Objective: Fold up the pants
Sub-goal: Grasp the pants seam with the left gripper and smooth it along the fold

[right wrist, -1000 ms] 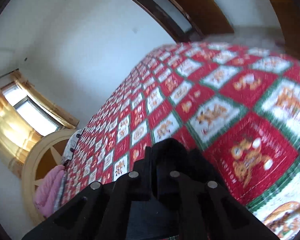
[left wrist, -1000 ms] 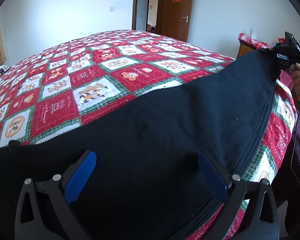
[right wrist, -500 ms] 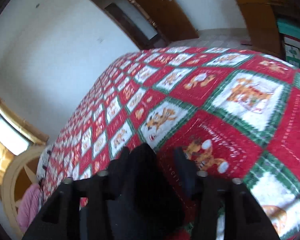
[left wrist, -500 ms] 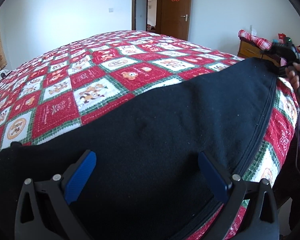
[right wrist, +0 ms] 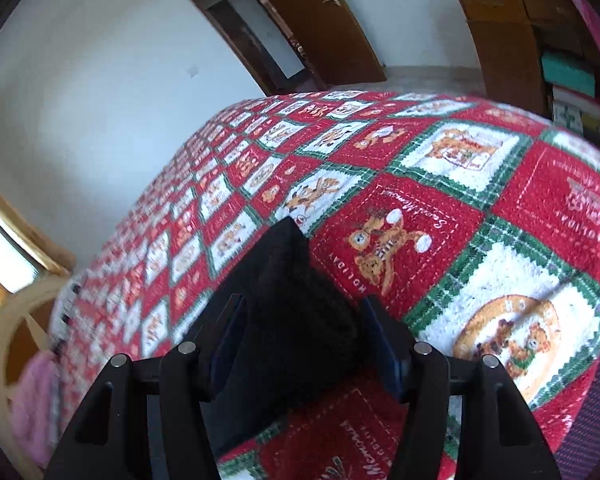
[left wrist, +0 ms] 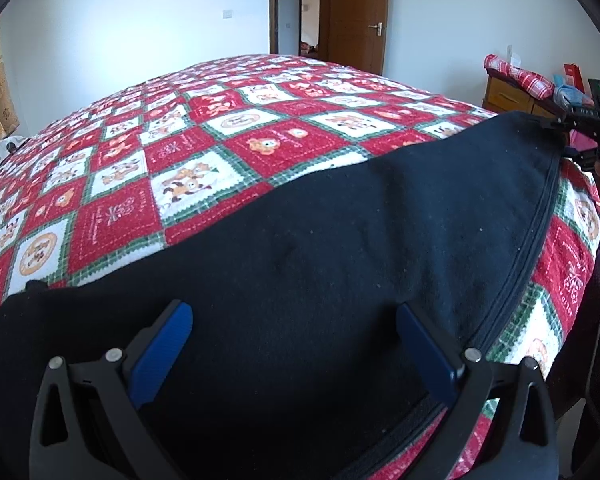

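Bright even daylight, window (right wrist: pixel 4 240) glare blown out at left (right wrist view), motion blur there, left view sharp, heavy fisheye bending, dark vignette corners.

Black left gripper (left wrist: pixel 292 344) frame, blue pads (left wrist: pixel 162 350), silver screws, bare skin

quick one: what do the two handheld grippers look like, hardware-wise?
Both match: the left gripper and right gripper have black plastic frames with triangular cutouts, silver screw heads, and ribbed blue pads inside the fingers. No markings or cables visible on them.
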